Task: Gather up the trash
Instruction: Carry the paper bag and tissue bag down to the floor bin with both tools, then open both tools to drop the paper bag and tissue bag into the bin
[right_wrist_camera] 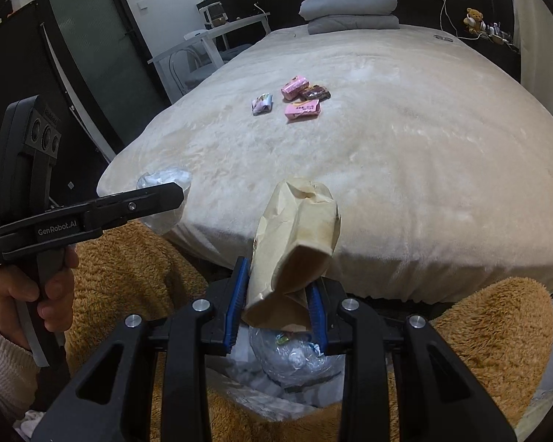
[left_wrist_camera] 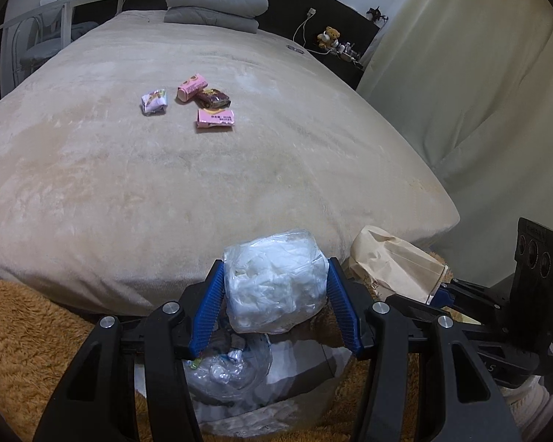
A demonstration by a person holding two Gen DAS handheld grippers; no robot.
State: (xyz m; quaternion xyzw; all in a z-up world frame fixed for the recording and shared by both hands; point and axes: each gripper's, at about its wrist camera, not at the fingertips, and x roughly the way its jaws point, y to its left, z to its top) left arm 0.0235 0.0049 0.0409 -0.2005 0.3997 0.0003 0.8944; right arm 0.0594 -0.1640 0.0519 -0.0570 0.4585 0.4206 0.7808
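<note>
We held the left tongs (left_wrist_camera: 276, 283) pinching a white plastic bundle (left_wrist_camera: 274, 280), its blue pads pressed against both sides of the crumpled wrap. The right tongs (right_wrist_camera: 278, 294) were pressed together on the lower end of a brown paper bag (right_wrist_camera: 298, 235), which stood up and leaned away from the pads. Both loads hung just off the foot of the bed (left_wrist_camera: 202, 169), above a bin (right_wrist_camera: 298, 368) on the floor that already contained clear crumpled plastic. A shaggy orange-brown rug (right_wrist_camera: 136, 258) lay around the bin.

Well up the bed's beige cover, four pieces of trash lay close together: a small white-and-purple wrapper (left_wrist_camera: 153, 102) to the left, a pink packet (left_wrist_camera: 191, 87), a dark brown wrapper (left_wrist_camera: 214, 97) touching it, and another pink packet (left_wrist_camera: 216, 119) just in front. Folded grey bedding (left_wrist_camera: 215, 5) sat at the head of the bed. In the right wrist view, our left hand (right_wrist_camera: 25, 291), in a cream knit sleeve, gripped its handle.
</note>
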